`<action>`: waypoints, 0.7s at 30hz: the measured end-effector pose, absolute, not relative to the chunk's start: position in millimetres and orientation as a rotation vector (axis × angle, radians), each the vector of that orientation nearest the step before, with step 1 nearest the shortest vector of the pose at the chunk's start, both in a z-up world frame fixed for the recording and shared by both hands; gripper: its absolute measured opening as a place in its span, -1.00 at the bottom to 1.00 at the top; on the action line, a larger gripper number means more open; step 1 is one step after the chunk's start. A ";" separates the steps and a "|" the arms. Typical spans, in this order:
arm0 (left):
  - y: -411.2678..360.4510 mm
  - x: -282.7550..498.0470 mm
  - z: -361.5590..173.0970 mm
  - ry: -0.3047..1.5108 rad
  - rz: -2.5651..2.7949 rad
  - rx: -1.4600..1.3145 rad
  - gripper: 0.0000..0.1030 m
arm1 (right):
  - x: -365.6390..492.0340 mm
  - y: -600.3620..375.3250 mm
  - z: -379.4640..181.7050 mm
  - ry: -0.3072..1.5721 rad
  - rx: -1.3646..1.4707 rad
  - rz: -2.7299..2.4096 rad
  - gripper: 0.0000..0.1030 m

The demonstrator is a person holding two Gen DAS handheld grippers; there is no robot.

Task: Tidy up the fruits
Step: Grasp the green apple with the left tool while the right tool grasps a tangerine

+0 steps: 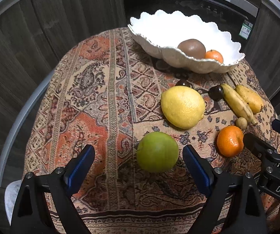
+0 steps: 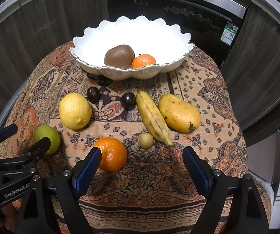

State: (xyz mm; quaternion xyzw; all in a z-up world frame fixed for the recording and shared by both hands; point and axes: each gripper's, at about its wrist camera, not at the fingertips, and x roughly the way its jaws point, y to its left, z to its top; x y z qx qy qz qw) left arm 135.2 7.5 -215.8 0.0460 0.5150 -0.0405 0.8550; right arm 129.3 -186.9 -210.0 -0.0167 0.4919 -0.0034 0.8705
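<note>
A white scalloped bowl at the back of the table holds a brown kiwi and a small orange. On the patterned cloth lie a green apple, a yellow lemon, an orange, a banana, a mango, two dark plums and a small tan fruit. My left gripper is open, and the green apple sits between its fingers, untouched. My right gripper is open, and the orange lies just inside its left finger.
The cloth-covered table is small and round and drops off at the left and front. Dark wood cabinets and a black appliance front stand behind the bowl. In each wrist view, the other gripper shows close beside at the frame's edge.
</note>
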 end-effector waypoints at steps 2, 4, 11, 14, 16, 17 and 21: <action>6.0 136.5 -220.6 1.087 -0.086 0.103 0.71 | 130.3 -186.7 -212.6 1.034 -0.034 -0.007 0.67; 5.0 138.0 -225.7 1.098 -0.093 0.105 0.69 | 131.1 -186.1 -214.7 1.038 -0.035 -0.006 0.67; 3.5 142.4 -234.3 1.124 -0.116 0.076 0.48 | 133.4 -184.8 -219.2 1.046 -0.027 0.003 0.67; 0.4 144.4 -239.6 1.143 -0.137 0.066 0.26 | 133.5 -185.5 -221.0 1.050 -0.023 0.004 0.67; -2.0 145.2 -243.5 1.155 -0.157 0.059 0.11 | 133.4 -185.7 -221.3 1.049 -0.023 0.005 0.67; -3.4 144.6 -243.8 1.148 -0.156 0.069 0.06 | 133.3 -185.5 -221.3 1.049 -0.025 0.004 0.67; -3.5 143.0 -241.3 1.146 -0.172 0.065 -0.10 | 132.8 -185.6 -221.4 1.050 -0.023 0.007 0.67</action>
